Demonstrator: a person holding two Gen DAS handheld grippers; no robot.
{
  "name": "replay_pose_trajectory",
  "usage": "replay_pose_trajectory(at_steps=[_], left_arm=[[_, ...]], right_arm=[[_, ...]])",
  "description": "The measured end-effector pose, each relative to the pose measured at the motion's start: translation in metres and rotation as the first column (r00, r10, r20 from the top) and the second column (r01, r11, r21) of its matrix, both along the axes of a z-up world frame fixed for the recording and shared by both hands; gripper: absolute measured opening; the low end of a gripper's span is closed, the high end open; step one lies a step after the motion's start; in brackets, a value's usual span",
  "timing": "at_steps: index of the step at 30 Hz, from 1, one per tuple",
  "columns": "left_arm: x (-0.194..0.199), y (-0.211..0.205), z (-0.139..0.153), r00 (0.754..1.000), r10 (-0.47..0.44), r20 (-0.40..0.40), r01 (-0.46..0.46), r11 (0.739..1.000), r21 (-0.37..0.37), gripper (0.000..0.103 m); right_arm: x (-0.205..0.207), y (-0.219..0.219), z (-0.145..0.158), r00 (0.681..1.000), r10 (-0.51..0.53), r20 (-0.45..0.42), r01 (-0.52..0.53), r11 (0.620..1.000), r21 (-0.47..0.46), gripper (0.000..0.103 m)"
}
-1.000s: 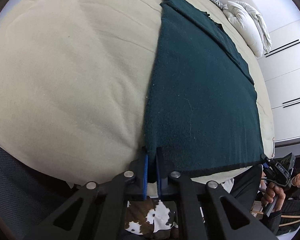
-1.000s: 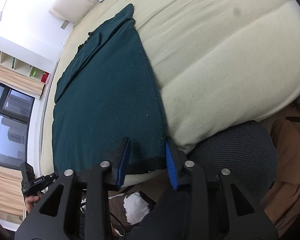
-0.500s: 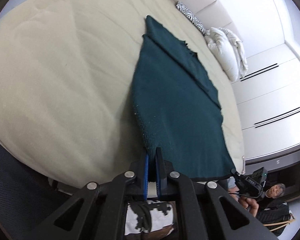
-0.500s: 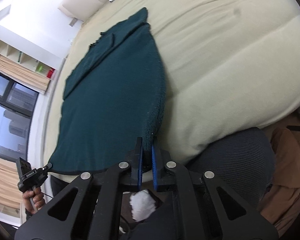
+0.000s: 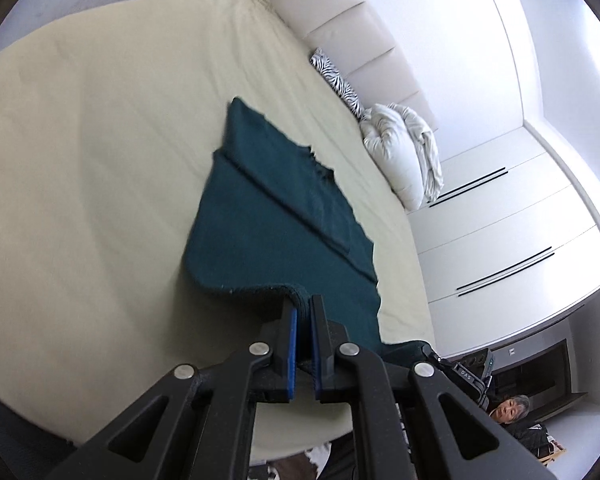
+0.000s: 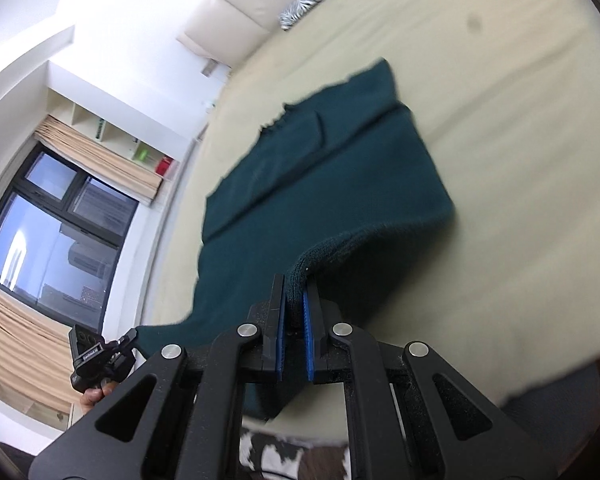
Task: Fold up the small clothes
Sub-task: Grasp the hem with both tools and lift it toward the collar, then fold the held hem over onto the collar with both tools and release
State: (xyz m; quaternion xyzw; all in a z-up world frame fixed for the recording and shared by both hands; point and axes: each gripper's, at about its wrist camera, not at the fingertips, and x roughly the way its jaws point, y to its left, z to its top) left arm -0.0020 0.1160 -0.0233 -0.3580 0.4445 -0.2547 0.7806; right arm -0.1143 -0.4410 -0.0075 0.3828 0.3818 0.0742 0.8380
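Observation:
A dark teal knitted garment (image 5: 276, 216) lies on the cream bed (image 5: 80, 160), its far part flat with a folded-in band. My left gripper (image 5: 303, 312) is shut on the near hem corner and holds it lifted off the bed. In the right wrist view the same garment (image 6: 324, 184) curls up from the bed (image 6: 520, 140) into my right gripper (image 6: 295, 292), which is shut on the other near corner. The near edge hangs between the two grippers above the mattress.
A white duvet bundle (image 5: 404, 152) and a zebra-print pillow (image 5: 340, 88) lie by the headboard (image 5: 352, 28). White wardrobes (image 5: 512, 240) stand to the right. A window (image 6: 52, 224) is at the left. A seated person (image 5: 508, 408) is beyond the bed's foot.
The right gripper closed on the hem corner. Both grippers then lifted the near edge off the bed and carried it forward toward the headboard; the garment now curls upward.

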Motion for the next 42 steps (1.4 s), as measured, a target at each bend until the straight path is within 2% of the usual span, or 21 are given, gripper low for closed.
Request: replay_pose_trajectory(at_steps=[5, 9, 18, 25, 29, 34, 36, 37, 38, 39, 41, 42], left_arm=[[0.043, -0.002, 0.017, 0.999, 0.035, 0.041, -0.034, 0.999, -0.032, 0.007], [0.079, -0.010, 0.028, 0.995, 0.066, 0.072, -0.064, 0.998, -0.029, 0.007], [0.174, -0.025, 0.027, 0.987, 0.138, 0.078, -0.136, 0.990, -0.027, 0.007], [0.244, -0.048, 0.009, 0.986, 0.156, 0.060, -0.158, 0.987, 0.032, 0.007], [0.287, -0.060, -0.016, 0.984, 0.172, 0.034, -0.174, 0.981, 0.083, 0.007], [0.321, -0.065, -0.059, 0.982, 0.187, -0.027, -0.180, 0.969, 0.170, 0.011], [0.325, -0.062, -0.070, 0.980, 0.191, -0.047, -0.180, 0.967, 0.182, 0.028], [0.321, -0.060, -0.071, 0.979, 0.199, -0.048, -0.187, 0.965, 0.181, 0.047], [0.316, -0.056, -0.071, 0.976, 0.216, -0.043, -0.204, 0.961, 0.187, 0.061], [0.308, -0.053, -0.068, 0.972, 0.234, -0.031, -0.223, 0.954, 0.199, 0.065], [0.296, -0.050, -0.062, 0.973, 0.232, -0.009, -0.226, 0.953, 0.204, 0.065], [0.289, -0.051, -0.059, 0.974, 0.227, 0.000, -0.222, 0.952, 0.209, 0.065]], right_arm=[[0.054, -0.007, 0.018, 0.998, -0.035, 0.046, 0.036, 0.999, -0.029, 0.006], [0.101, -0.019, 0.032, 0.993, -0.077, 0.087, 0.081, 0.995, -0.051, 0.006], [0.200, -0.051, 0.031, 0.986, -0.132, 0.104, 0.143, 0.984, -0.105, 0.006], [0.279, -0.078, 0.003, 0.981, -0.185, 0.052, 0.191, 0.973, -0.129, 0.006], [0.311, -0.089, -0.022, 0.976, -0.218, 0.008, 0.216, 0.966, -0.144, 0.007], [0.346, -0.113, -0.070, 0.954, -0.271, -0.124, 0.255, 0.958, -0.132, 0.009], [0.353, -0.119, -0.082, 0.951, -0.275, -0.143, 0.258, 0.957, -0.130, 0.023], [0.351, -0.120, -0.083, 0.953, -0.278, -0.124, 0.263, 0.957, -0.122, 0.027], [0.350, -0.120, -0.082, 0.954, -0.281, -0.107, 0.268, 0.955, -0.126, 0.039], [0.348, -0.120, -0.080, 0.956, -0.281, -0.090, 0.268, 0.954, -0.133, 0.055], [0.340, -0.117, -0.074, 0.953, -0.293, -0.078, 0.276, 0.945, -0.176, 0.066], [0.336, -0.116, -0.072, 0.954, -0.290, -0.079, 0.271, 0.943, -0.192, 0.066]])
